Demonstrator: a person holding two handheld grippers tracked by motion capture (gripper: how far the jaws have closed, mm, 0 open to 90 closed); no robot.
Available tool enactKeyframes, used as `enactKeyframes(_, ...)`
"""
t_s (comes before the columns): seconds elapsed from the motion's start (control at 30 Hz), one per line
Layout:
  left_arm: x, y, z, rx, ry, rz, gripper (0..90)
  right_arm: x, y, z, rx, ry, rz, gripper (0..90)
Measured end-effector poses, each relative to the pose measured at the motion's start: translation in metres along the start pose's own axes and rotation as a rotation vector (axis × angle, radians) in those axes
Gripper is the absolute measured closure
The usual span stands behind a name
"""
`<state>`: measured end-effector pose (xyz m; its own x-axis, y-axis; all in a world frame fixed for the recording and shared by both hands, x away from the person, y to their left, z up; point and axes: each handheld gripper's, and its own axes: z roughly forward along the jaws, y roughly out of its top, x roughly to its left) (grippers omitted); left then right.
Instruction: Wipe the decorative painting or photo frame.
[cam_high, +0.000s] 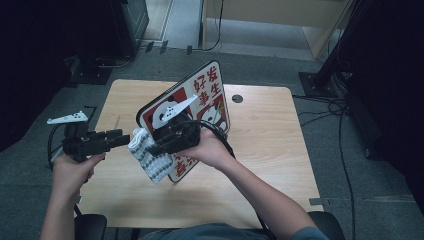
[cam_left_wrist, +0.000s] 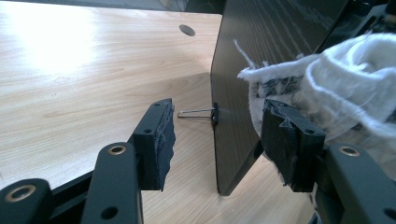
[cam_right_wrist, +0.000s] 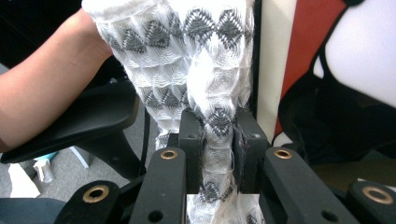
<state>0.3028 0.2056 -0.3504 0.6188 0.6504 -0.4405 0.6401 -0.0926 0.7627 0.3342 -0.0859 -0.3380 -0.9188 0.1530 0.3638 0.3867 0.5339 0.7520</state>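
My right gripper (cam_right_wrist: 218, 149) clamps the patterned cloth (cam_right_wrist: 196, 60) against the panda board (cam_high: 200, 107); my left gripper (cam_left_wrist: 217, 137) gapes, straddling the board's edge.

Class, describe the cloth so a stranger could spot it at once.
Start at the wooden table and find the upright panda sign. At its near edge hangs the cloth, pinched in the right tongs: white, with grey diamond bands.

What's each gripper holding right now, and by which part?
Right gripper pinches the white patterned cloth at a bunched fold. Left gripper is open, holding nothing, straddling the board's edge.
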Motion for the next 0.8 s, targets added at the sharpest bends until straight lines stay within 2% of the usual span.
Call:
enactKeyframes(0.3, -0.005, 0.002, -0.001, -0.002, 0.007, 0.013, 48.8, -0.002, -0.007, 0.003, 0.009, -0.001, 0.003, 77.3)
enactKeyframes(0.47, -0.010, 0.004, -0.003, -0.011, -0.009, 0.017, 54.3, -0.004, -0.011, 0.003, 0.010, -0.002, 0.002, 77.3)
enactKeyframes(0.8, -0.021, 0.008, 0.000, 0.000, -0.019, 0.038, 56.5, -0.005, -0.016, 0.006, 0.024, -0.003, 0.006, 77.3)
